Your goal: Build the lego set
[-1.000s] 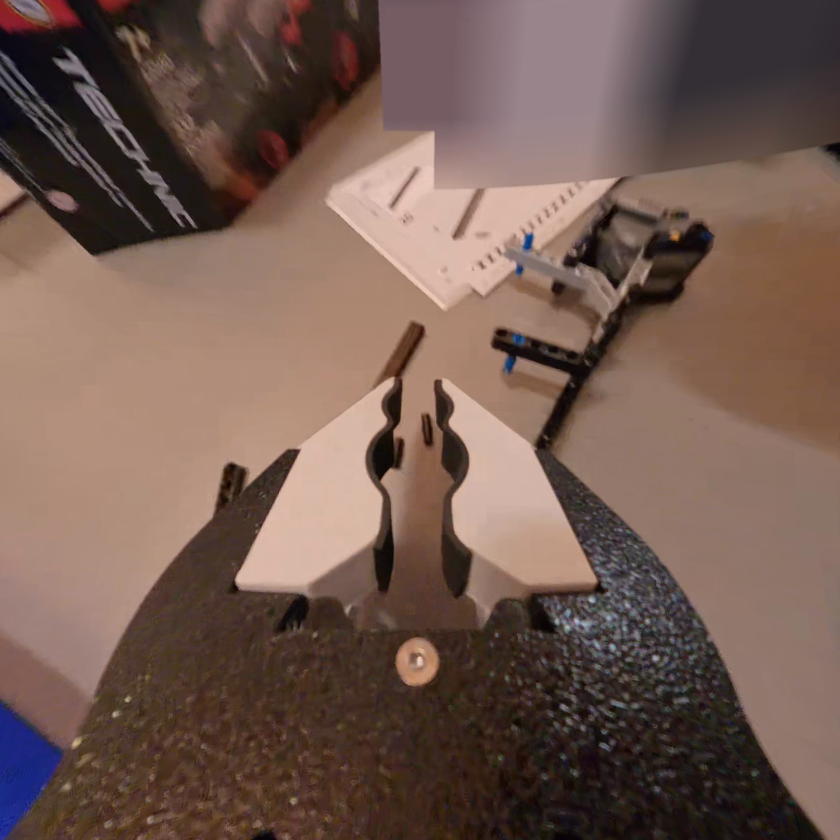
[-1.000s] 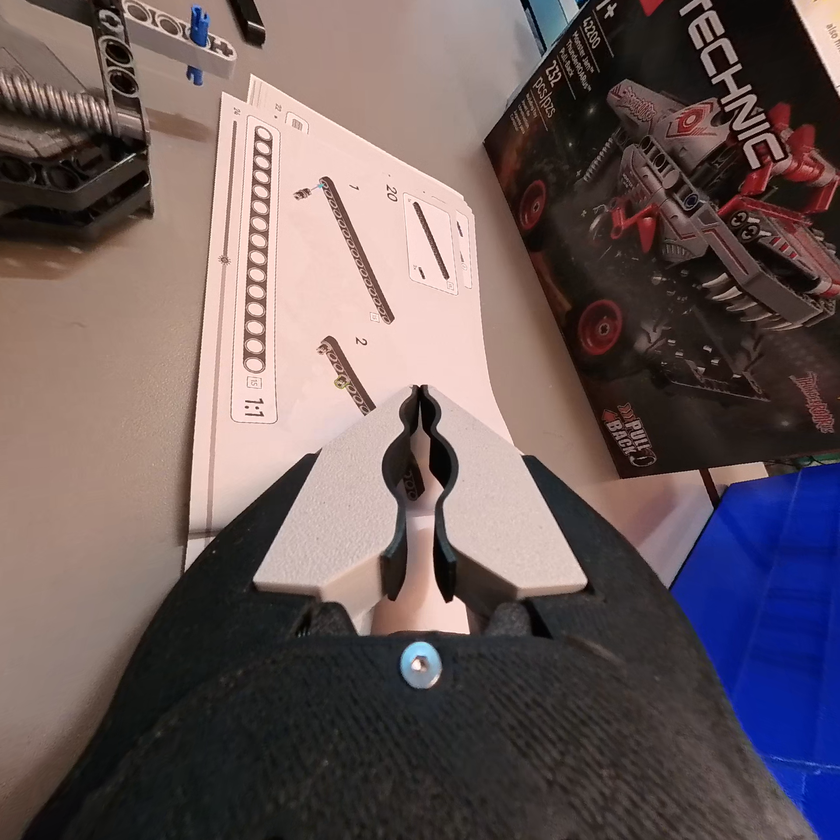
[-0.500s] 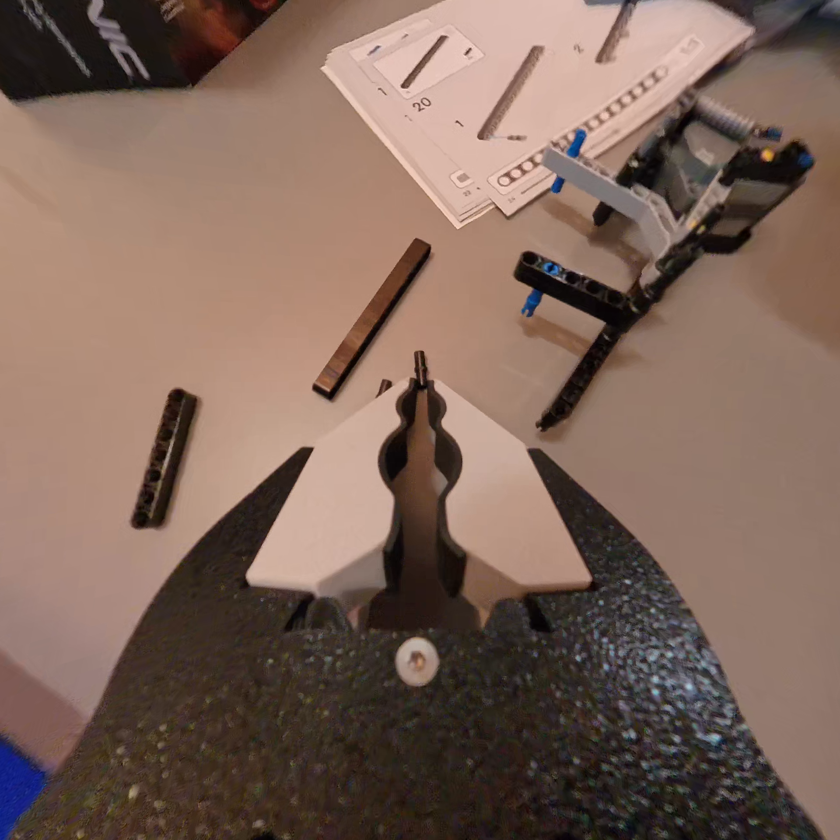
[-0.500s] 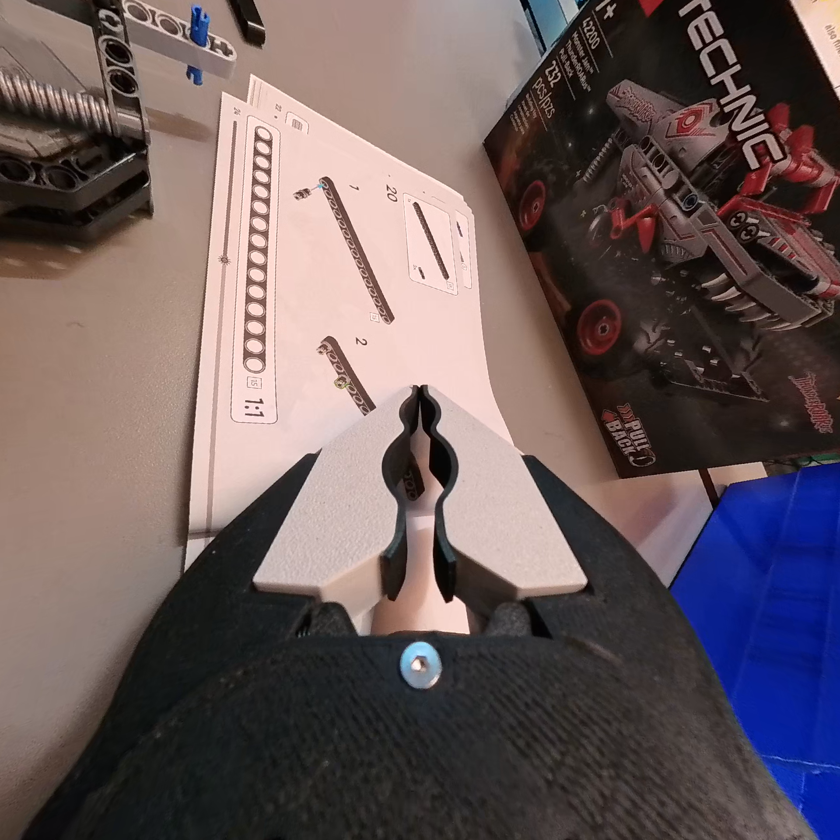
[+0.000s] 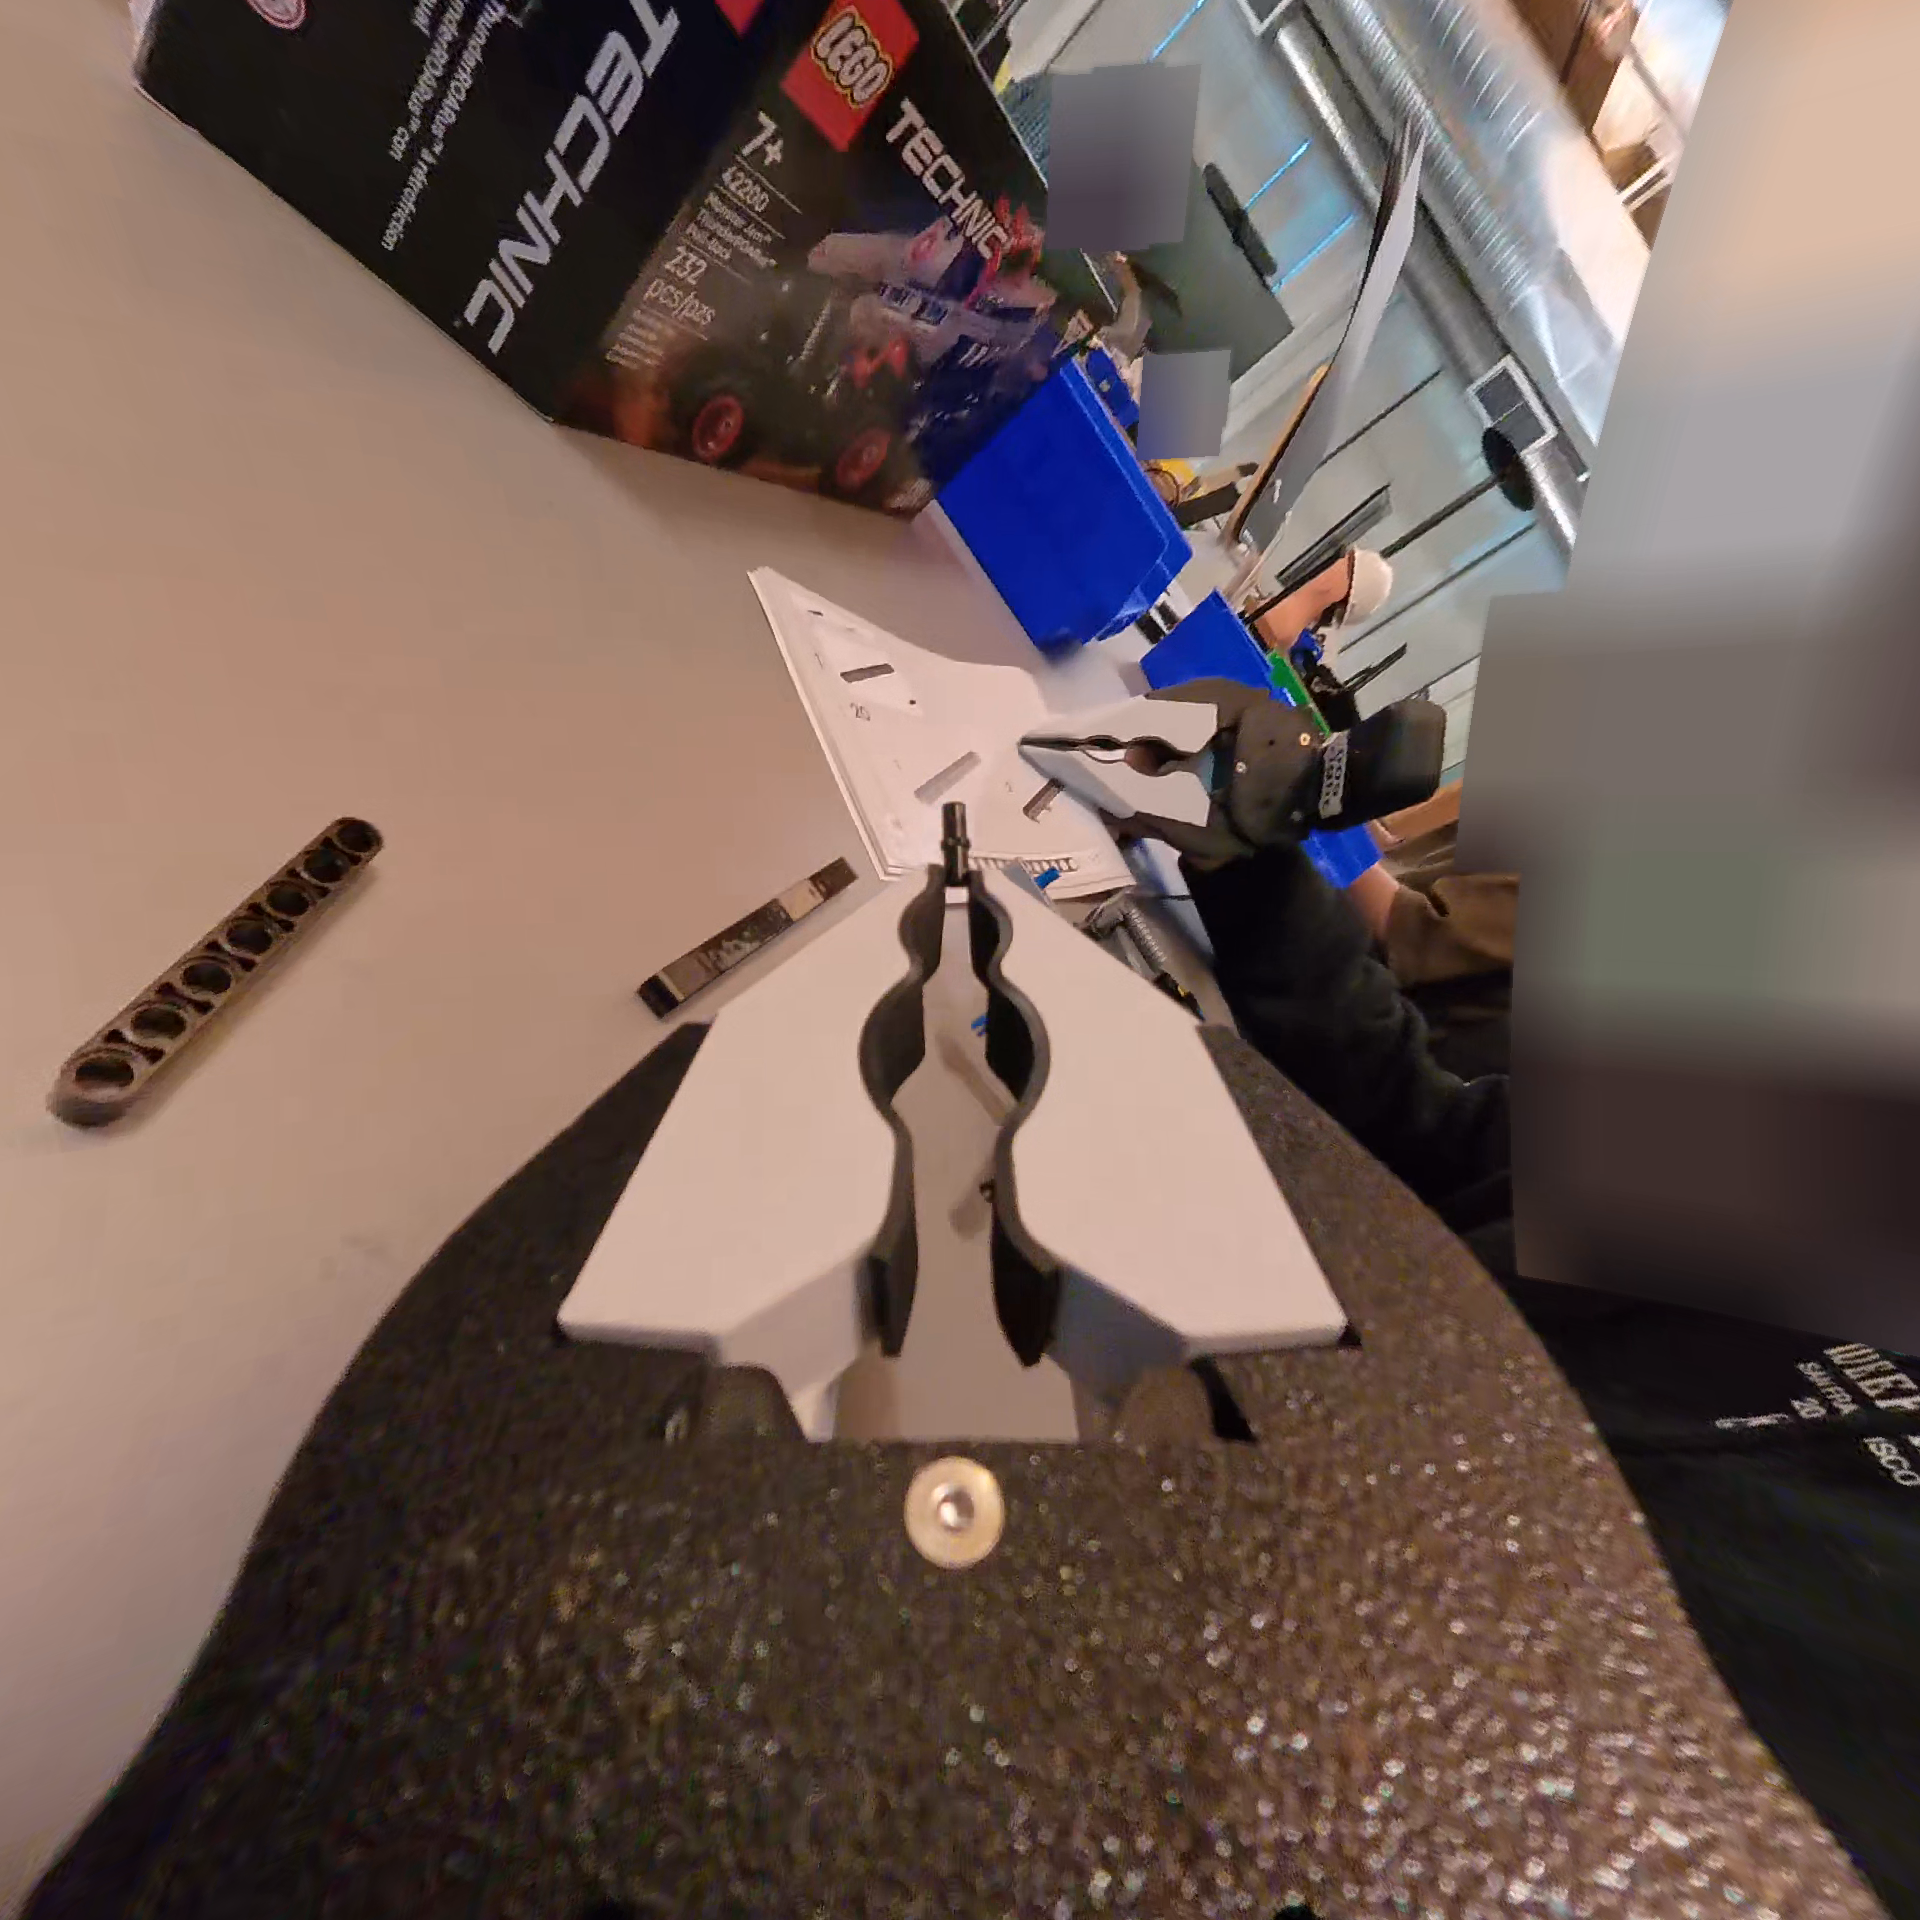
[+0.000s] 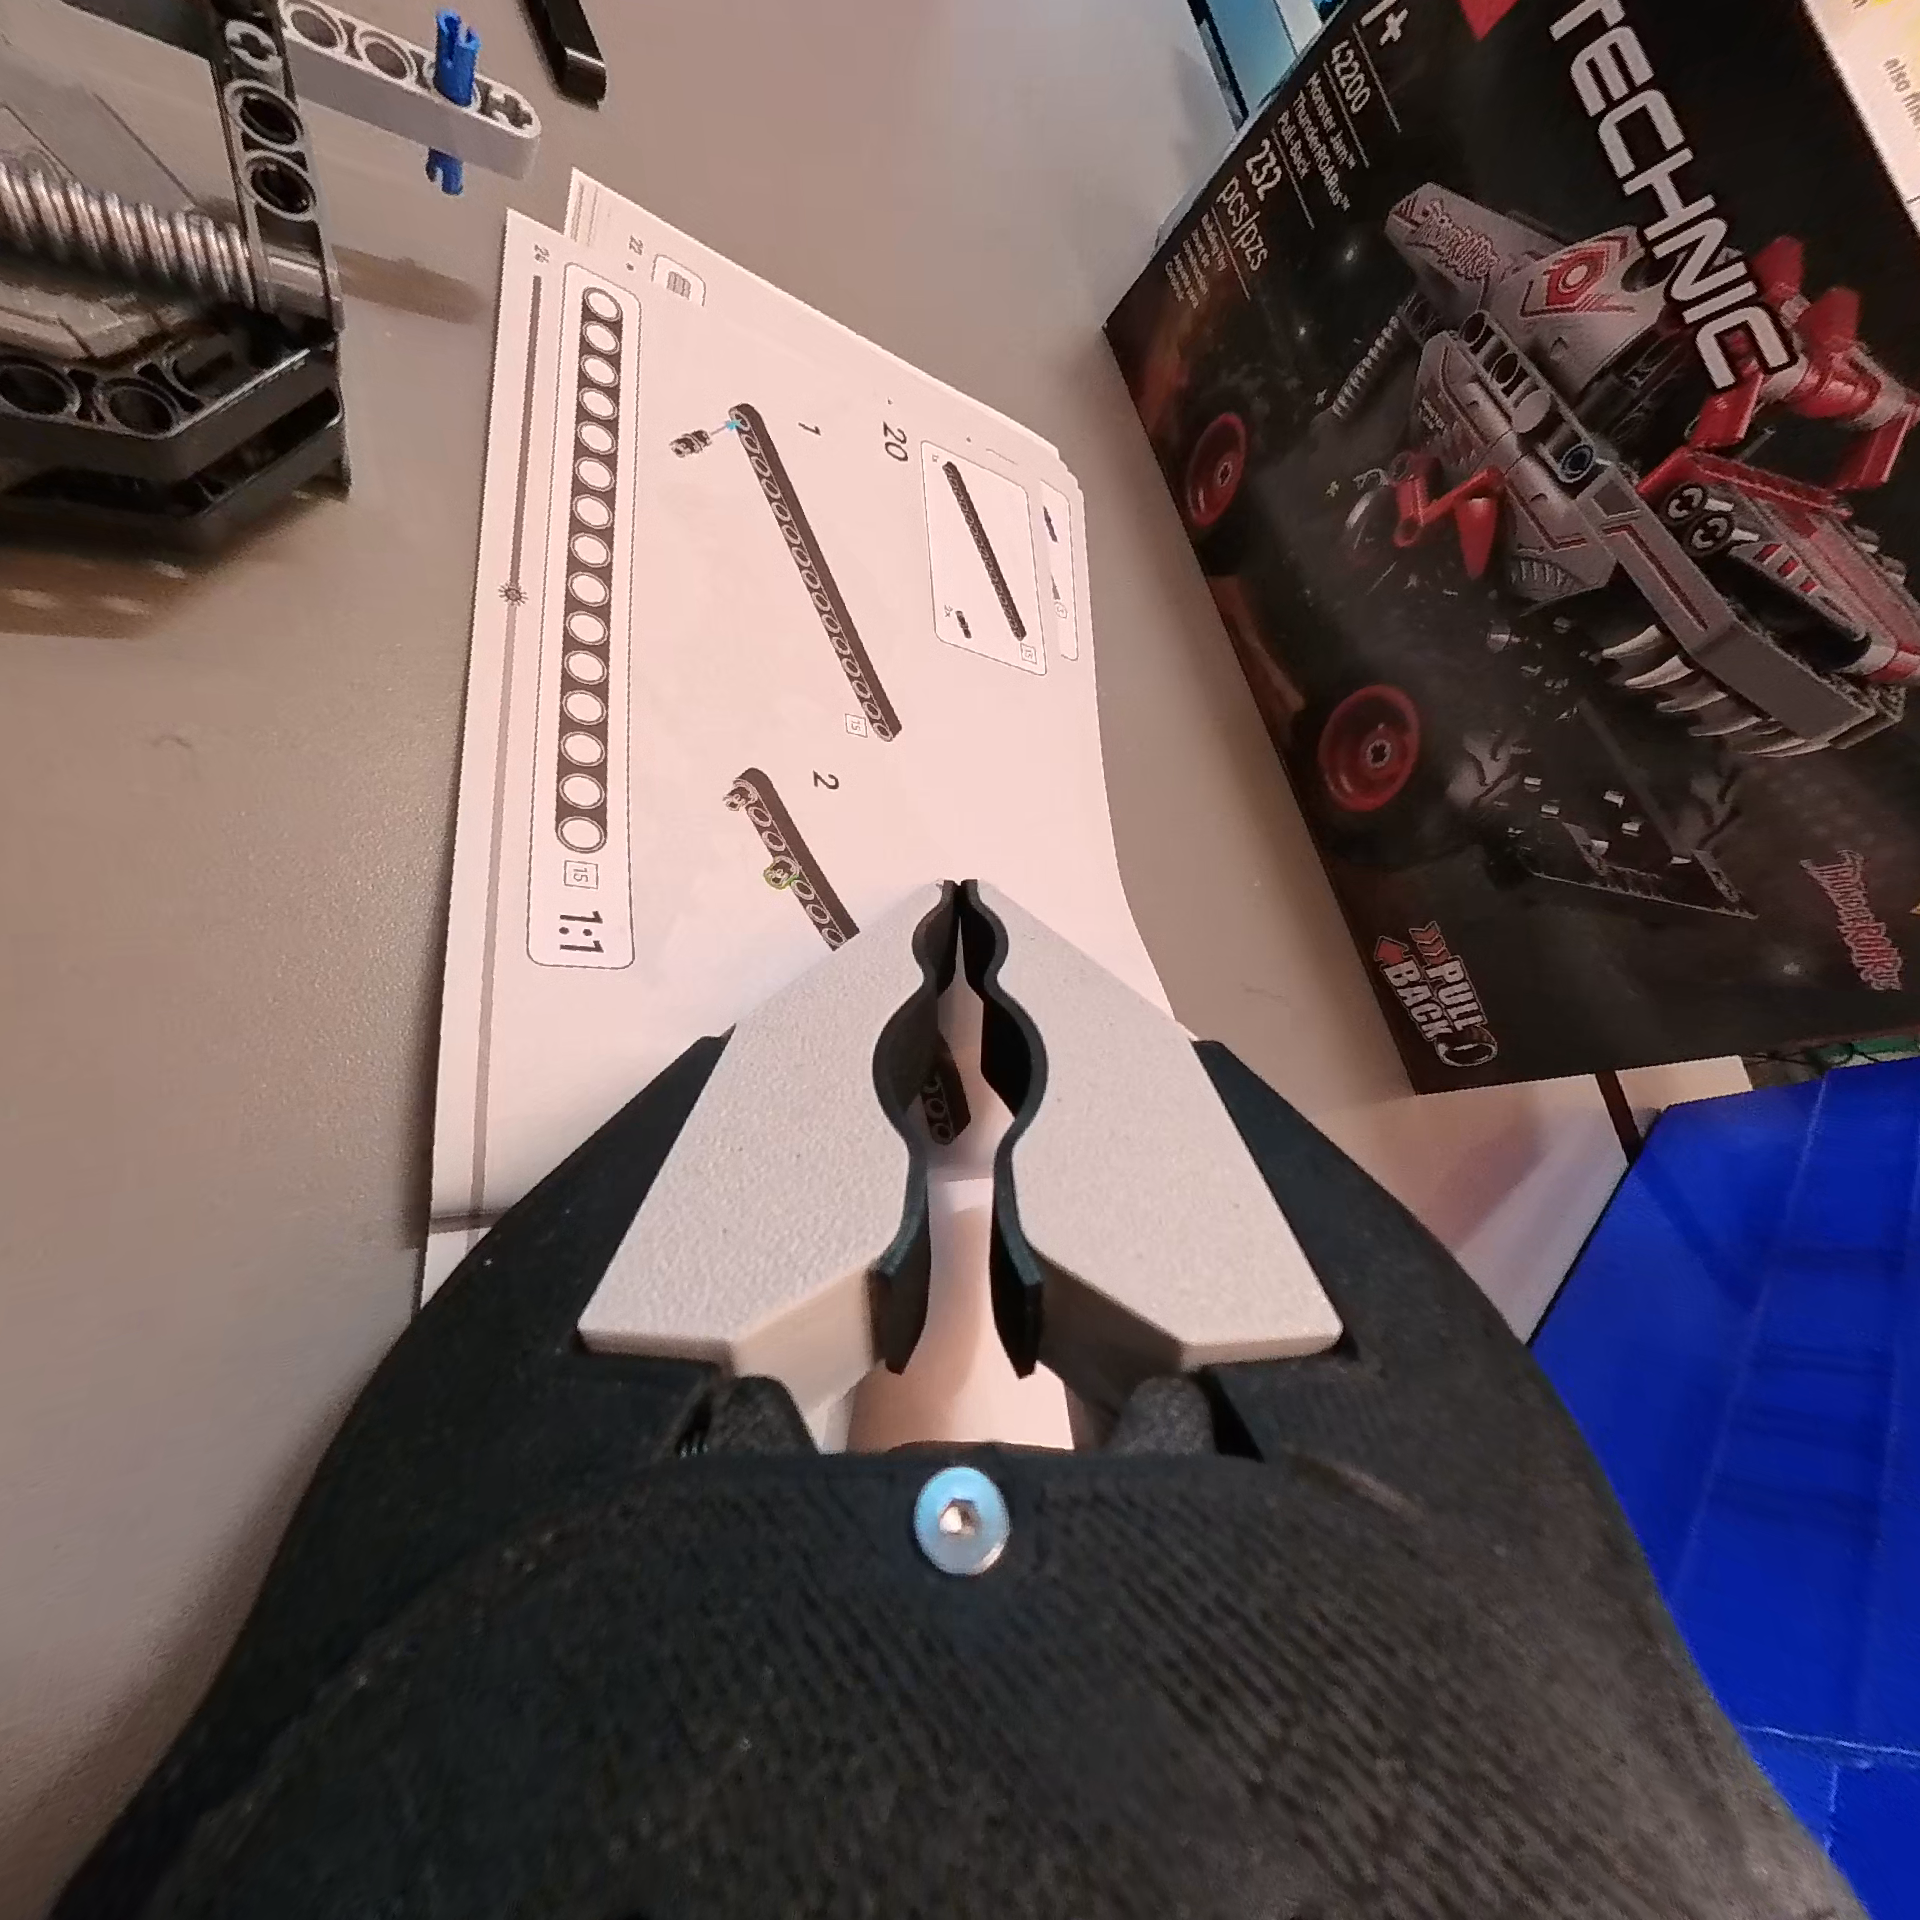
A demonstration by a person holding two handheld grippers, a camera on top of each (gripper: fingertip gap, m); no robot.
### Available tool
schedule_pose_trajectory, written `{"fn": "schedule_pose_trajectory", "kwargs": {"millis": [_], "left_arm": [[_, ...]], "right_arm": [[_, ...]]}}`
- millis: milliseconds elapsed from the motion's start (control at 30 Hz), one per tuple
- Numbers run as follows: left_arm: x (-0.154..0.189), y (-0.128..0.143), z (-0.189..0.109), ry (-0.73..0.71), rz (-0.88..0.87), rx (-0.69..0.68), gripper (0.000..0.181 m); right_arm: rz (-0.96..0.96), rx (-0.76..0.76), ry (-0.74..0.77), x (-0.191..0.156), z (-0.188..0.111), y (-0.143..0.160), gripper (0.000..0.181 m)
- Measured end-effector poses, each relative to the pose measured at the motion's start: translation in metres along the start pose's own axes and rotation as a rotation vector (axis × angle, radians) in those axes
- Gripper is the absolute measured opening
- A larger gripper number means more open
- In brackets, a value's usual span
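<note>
I've got the left tool [image 5: 954, 883] pinching a small black pin [image 5: 953, 831] at its tips, lifted off the surface [image 5: 312, 623], the right tool [image 6: 958, 894] pressed together and empty over the instruction booklet [image 6: 727, 582], so next I judge the pin must seat in the long black beam [image 5: 753, 935] at ten o'clock, with the short holed beam [image 5: 223, 966] lying clear at nine.

booklet [image 6: 790, 623] left of box [image 6: 1558, 520]

Bare table [image 5: 312, 582] between holed beam [image 5: 213, 971] (left) and box [image 5: 582, 208]
</note>
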State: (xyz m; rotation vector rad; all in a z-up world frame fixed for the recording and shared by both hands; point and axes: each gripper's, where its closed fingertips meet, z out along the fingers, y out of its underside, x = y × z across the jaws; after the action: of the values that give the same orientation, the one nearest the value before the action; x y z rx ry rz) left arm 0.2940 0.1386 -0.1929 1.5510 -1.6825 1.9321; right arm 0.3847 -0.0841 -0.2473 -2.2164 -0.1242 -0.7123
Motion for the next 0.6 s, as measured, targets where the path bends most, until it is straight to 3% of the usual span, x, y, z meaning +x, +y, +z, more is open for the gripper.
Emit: {"fn": "schedule_pose_trajectory", "kwargs": {"millis": [300, 400, 600], "left_arm": [[-0.003, 0.003, 0.001, -0.056, 0.05, -0.01, 0.002], [-0.011, 0.011, -0.001, -0.177, 0.216, -0.088, 0.002], [-0.018, 0.05, -0.01, -0.335, 0.66, -0.397, 0.002]], "right_arm": [[-0.005, -0.002, 0.006, 0.0, 0.0, 0.0, 0.0], [-0.008, -0.003, 0.009, 0.0, 0.0, 0.0, 0.0], [-0.008, -0.006, 0.011, 0.0, 0.0, 0.0, 0.0]]}}
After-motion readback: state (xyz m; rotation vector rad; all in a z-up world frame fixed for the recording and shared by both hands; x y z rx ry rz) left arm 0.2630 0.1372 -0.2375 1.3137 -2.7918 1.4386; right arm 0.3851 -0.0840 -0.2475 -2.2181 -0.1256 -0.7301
